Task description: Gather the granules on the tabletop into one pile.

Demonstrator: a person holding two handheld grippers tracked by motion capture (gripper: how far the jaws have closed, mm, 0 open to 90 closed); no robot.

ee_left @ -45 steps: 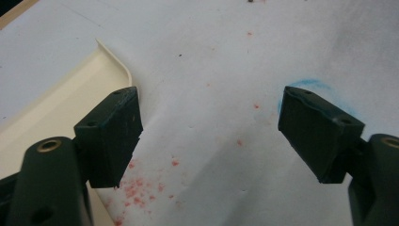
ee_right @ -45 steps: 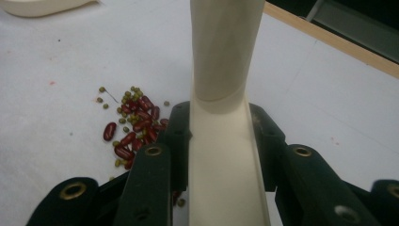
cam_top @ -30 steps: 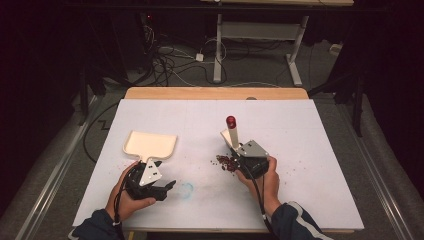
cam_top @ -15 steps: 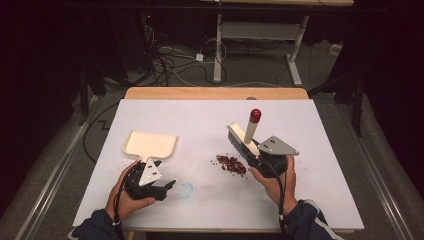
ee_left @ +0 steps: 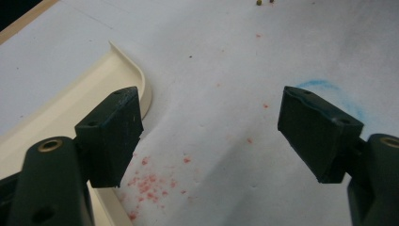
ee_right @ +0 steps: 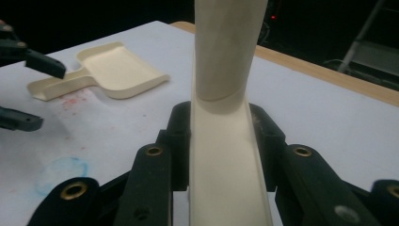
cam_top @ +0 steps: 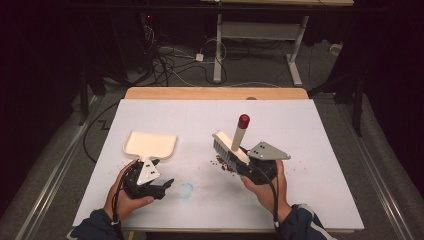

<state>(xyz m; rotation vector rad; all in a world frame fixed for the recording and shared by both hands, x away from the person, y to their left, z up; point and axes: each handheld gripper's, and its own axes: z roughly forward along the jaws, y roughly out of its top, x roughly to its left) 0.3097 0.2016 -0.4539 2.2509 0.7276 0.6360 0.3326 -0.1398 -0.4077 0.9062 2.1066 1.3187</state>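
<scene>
A cream dustpan [cam_top: 150, 144] lies flat on the white table, left of centre. My left gripper [cam_top: 167, 185] rests just in front of it, open. In the left gripper view the dustpan's handle [ee_left: 70, 113] lies beside the left jaw, and nothing is between the jaws of my left gripper [ee_left: 207, 136]. My right gripper [cam_top: 245, 164] is shut on the cream handle of a hand brush [cam_top: 227, 147] with a red tip. The brush is tilted over a small pile of dark red crumbs [cam_top: 222, 162]. The handle [ee_right: 221, 94] rises between the jaws of my right gripper [ee_right: 221, 141].
A faint blue ring mark [cam_top: 186, 189] and red stains [ee_left: 150, 181] mark the table sheet between my hands. A wooden strip [cam_top: 215, 93] edges the far side of the table. Cables and desk legs lie on the dark floor beyond.
My right gripper lifted the brush off the crumb pile, swung it to the right, then came partly back left over the pile. The left gripper and dustpan stayed still.
</scene>
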